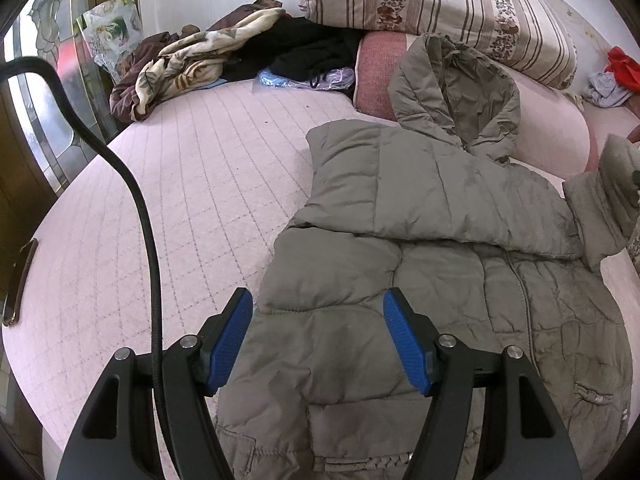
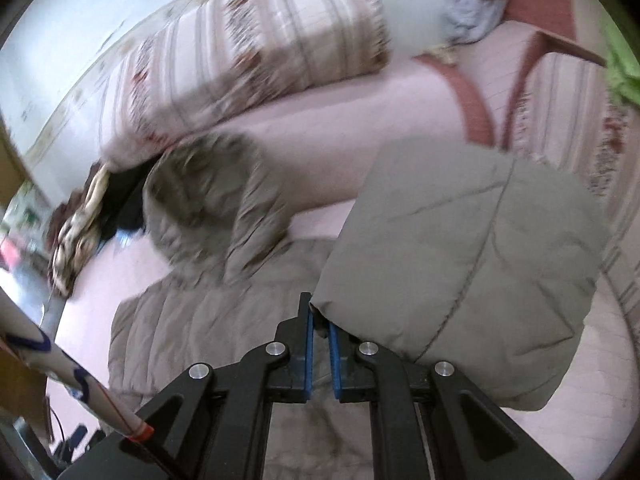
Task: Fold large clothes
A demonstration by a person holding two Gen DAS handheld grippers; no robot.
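While the grey padded jacket (image 1: 420,280) lies spread on the pink quilted bed (image 1: 180,200), it fills the lower right half of the left wrist view, with its hood (image 1: 456,80) reaching toward the upper centre of the frame. 1 sleeve (image 1: 400,184) is folded across the chest, lying flat over the body panel. The zipper line runs down the lower right of the frame.

The left gripper (image 1: 318,340) sits at the bottom centre of the left wrist view. Its jaws stand apart, released, with the jacket's lower panel visible below and between the 2 blue pads (image 1: 230,344); the pads press on nothing. A black cable (image 1: 148,240) curves down the left side of the frame.

The right gripper (image 2: 320,350) sits at the bottom centre of the right wrist view. Its jaws are clenched on an edge of the other sleeve (image 2: 460,264), which hangs raised in the right half of the frame, above the bed surface. The background in this view is blurred.

A striped floral pillow (image 1: 440,4) occupies the upper centre of the left wrist view. Crumpled blankets (image 1: 180,68) lie at the upper left. Red cloth (image 1: 624,64) lies at the far right edge.
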